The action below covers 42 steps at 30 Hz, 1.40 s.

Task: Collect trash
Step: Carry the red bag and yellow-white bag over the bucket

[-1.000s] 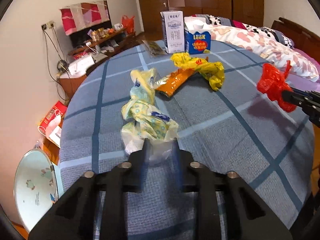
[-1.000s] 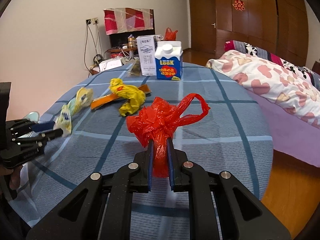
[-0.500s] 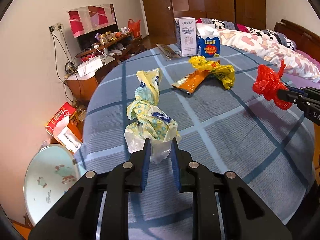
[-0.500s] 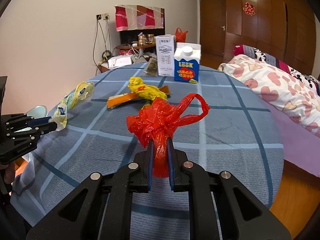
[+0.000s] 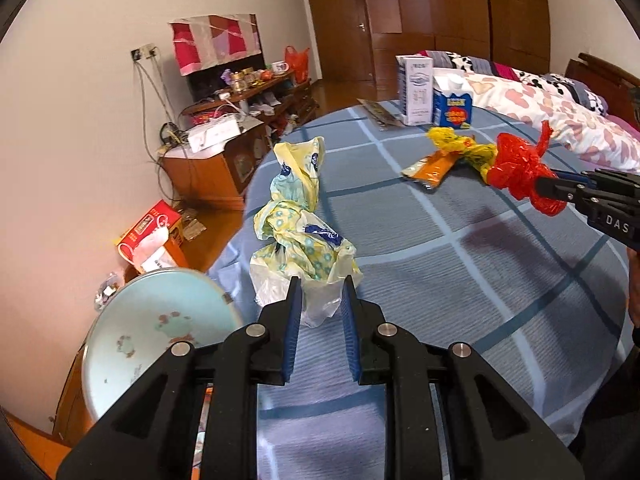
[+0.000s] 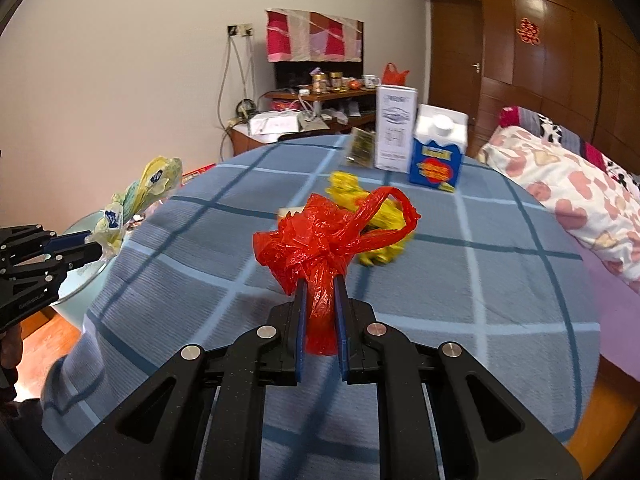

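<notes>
My left gripper (image 5: 319, 292) is shut on a pale yellow patterned plastic bag (image 5: 298, 224) and holds it above the left edge of the table; it also shows in the right wrist view (image 6: 140, 196). My right gripper (image 6: 321, 292) is shut on a knotted red plastic bag (image 6: 324, 236), held above the table; that bag shows at the right of the left wrist view (image 5: 520, 168). A yellow plastic bag (image 5: 460, 146) and an orange wrapper (image 5: 434, 166) lie on the blue checked tablecloth (image 5: 480, 280).
A white carton (image 6: 394, 128) and a blue-and-white carton (image 6: 438, 152) stand at the table's far side, with a dark packet (image 6: 362, 146) beside them. A light blue basin (image 5: 152, 332) sits on the floor left of the table. A bed (image 6: 568, 184) is at the right.
My left gripper has lifted the pale yellow bag and carried it left, toward the table edge and basin. The right gripper has kept hold of the red bag and moved left.
</notes>
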Tool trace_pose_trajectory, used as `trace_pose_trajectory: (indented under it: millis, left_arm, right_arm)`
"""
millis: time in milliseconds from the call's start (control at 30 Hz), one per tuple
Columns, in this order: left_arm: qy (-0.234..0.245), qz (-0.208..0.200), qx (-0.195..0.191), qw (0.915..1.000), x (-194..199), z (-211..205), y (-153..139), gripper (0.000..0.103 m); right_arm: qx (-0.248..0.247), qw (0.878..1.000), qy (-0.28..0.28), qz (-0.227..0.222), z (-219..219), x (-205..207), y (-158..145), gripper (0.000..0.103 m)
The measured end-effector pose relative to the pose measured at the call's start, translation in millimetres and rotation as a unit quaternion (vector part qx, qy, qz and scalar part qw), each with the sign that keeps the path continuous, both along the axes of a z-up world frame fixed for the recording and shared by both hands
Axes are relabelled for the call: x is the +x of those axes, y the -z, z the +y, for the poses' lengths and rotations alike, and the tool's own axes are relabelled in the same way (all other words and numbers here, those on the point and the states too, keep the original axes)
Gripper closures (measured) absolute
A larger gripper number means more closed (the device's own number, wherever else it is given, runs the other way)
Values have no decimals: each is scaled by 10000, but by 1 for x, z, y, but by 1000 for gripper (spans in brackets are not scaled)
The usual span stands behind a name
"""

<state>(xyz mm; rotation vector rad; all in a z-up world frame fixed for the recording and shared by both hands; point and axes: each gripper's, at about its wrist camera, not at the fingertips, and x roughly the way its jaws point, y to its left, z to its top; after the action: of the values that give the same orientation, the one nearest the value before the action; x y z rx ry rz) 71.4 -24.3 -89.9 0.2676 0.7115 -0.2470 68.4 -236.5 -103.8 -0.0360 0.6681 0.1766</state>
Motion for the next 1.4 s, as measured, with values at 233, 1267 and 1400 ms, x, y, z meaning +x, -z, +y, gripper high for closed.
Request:
trace_pose_trajectory:
  millis: [233, 1267, 1400]
  left_arm:
    - [-231, -73, -18, 9997, -5, 29, -3, 84]
    - [-1129, -270, -58, 9932, -19, 114, -13, 83]
    - [-1169, -279, -65, 9927, -20, 119, -14, 83]
  right_arm:
    - [-21, 9996, -294, -50, 37, 17, -5, 90]
    - [-233, 9912, -1290, -189, 147, 53, -20, 90]
    - [-261, 9900, -1372, -192, 158, 52, -21, 90]
